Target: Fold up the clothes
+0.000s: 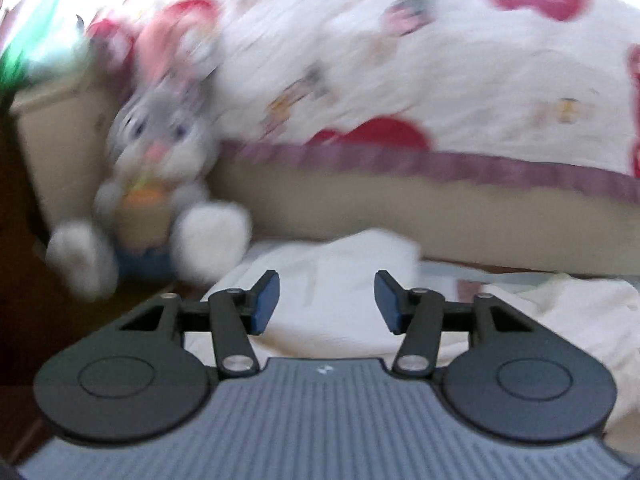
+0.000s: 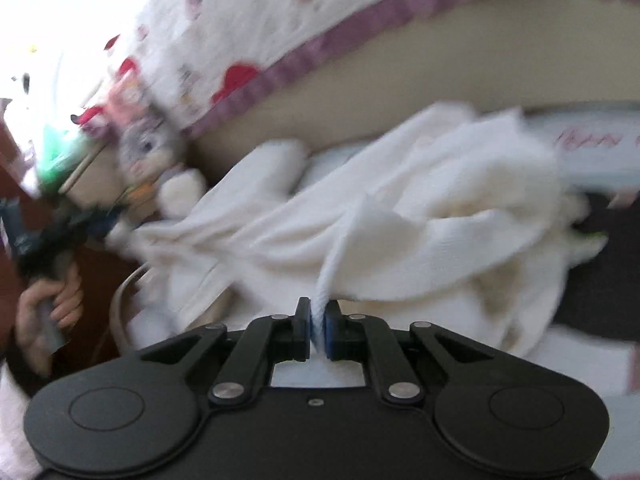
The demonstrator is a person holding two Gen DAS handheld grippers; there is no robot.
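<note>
A fluffy white garment (image 2: 360,216) lies crumpled across the surface in front of a bed. My right gripper (image 2: 318,326) is shut on a pinched fold of this white cloth, which rises from between its blue pads. In the left wrist view my left gripper (image 1: 326,300) hangs open above the same white garment (image 1: 328,280), nothing between its blue pads (image 1: 266,300). The right wrist view also catches the left gripper (image 2: 52,236) at the far left, held by a hand (image 2: 48,312), near the garment's left end.
A grey and white plush rabbit (image 1: 156,184) sits against the beige bed side (image 1: 440,216). A white printed quilt with a mauve border (image 1: 400,60) hangs over the bed. A pale mat with red marks (image 2: 592,144) lies at the right. Both views are motion-blurred.
</note>
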